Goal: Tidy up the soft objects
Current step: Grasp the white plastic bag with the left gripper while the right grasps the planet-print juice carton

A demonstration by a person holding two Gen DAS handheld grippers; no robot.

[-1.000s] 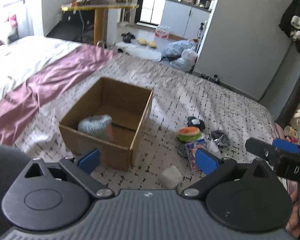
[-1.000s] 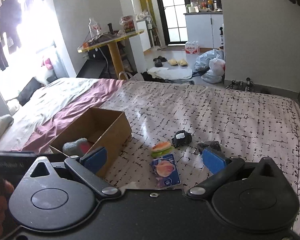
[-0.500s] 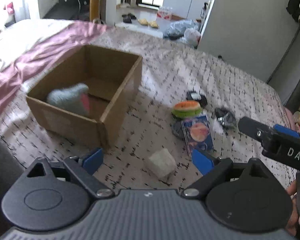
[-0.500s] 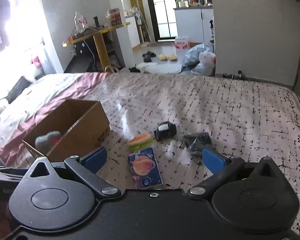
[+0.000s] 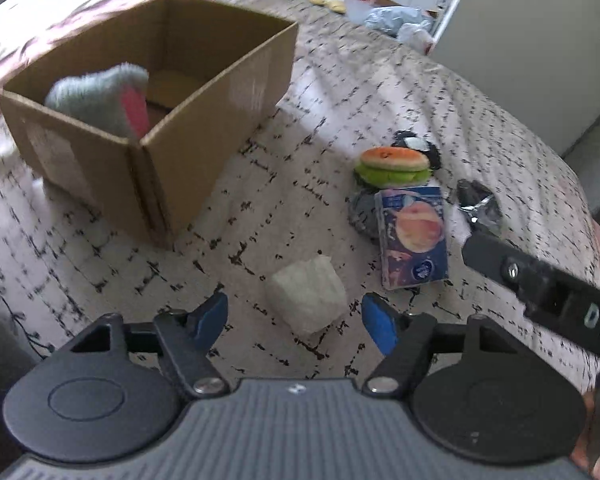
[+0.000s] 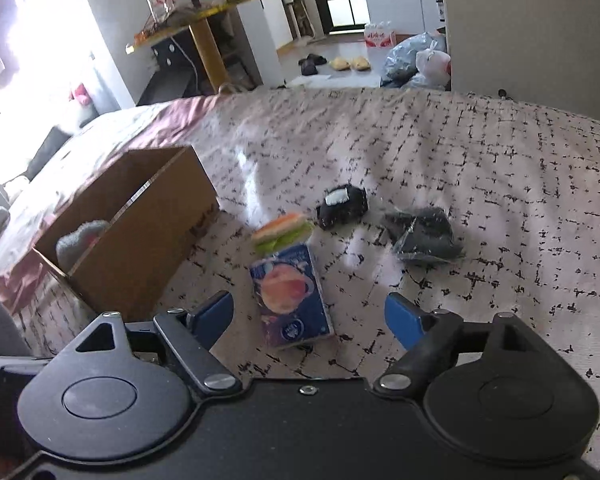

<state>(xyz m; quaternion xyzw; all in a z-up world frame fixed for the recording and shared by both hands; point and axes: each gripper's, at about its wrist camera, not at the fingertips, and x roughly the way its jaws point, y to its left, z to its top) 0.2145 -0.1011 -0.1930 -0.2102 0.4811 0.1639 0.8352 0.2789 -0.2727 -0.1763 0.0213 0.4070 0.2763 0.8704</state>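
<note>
Progress is partial: we find one grey plush [image 5: 100, 100] in the box [image 5: 204, 120]. White foam [image 5: 306, 294], burger [image 5: 394, 166], pack [image 6: 290, 294] and dark items [image 6: 422, 236] lie on the bed. Left gripper [image 5: 294, 316], fingers apart, straddles the foam; right gripper [image 6: 310, 318] is likewise spread, empty.

On the bed [image 5: 380, 92], the cardboard box [image 5: 204, 120] sits to the left with a plush [image 5: 100, 100] inside it. Right of the box lie the burger toy [image 5: 394, 166], and just before it the tissue pack [image 5: 414, 236]. The foam block [image 5: 308, 294] lies nearest, left of the pack, and a wrapped bundle [image 6: 424, 236] lies to the pack's right.
</note>
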